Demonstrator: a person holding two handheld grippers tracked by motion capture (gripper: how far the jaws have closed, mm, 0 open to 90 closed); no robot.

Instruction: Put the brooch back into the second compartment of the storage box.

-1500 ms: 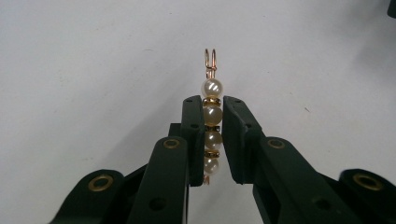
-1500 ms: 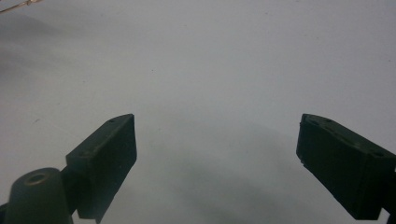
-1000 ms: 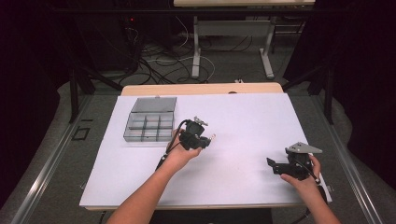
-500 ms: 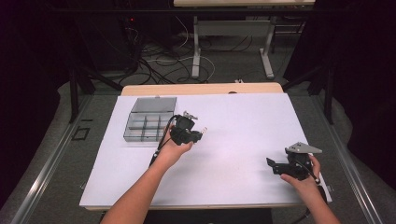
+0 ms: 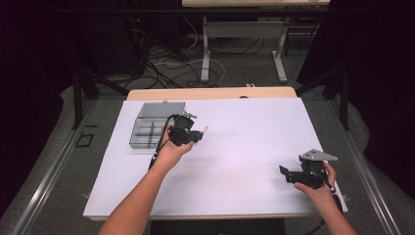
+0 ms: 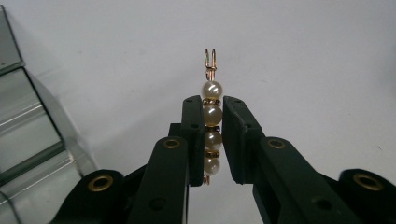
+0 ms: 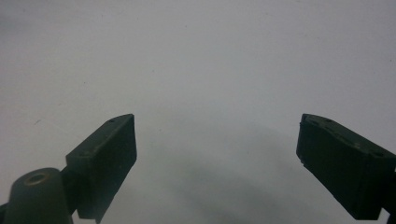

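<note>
The clear plastic organiser box (image 5: 155, 126) sits on the white table (image 5: 244, 147) just behind and to the left of the left gripper (image 5: 195, 135), its lid tilted open at the far side. Its compartments are divided by thin walls; whether anything lies in them cannot be told from the high view. In the left gripper view the box's transparent walls (image 6: 28, 135) rise at the left edge, close beside the jaws, and no contents can be made out there either.

The left gripper (image 6: 214, 119) is clamped on a pearl bead pin (image 6: 211, 116) — a short string of cream pearls with small gold spacers on a wire, running lengthwise between the two pads. Its top pearl and a gold wire loop stick out beyond the jaw tips. The pin is off the table, carried in the grip, and it shows faintly at the gripper's front in the high view.

The right gripper (image 5: 293, 174) is held low near the table's right front corner, well apart from the box. Its jaws stand wide with nothing between them (image 7: 215, 140) — only bare table lies ahead.

Since a second ago, the left gripper has travelled from a spot to the right of the box toward it, and now hangs at the box's near right corner. The right gripper has kept its place.
</note>
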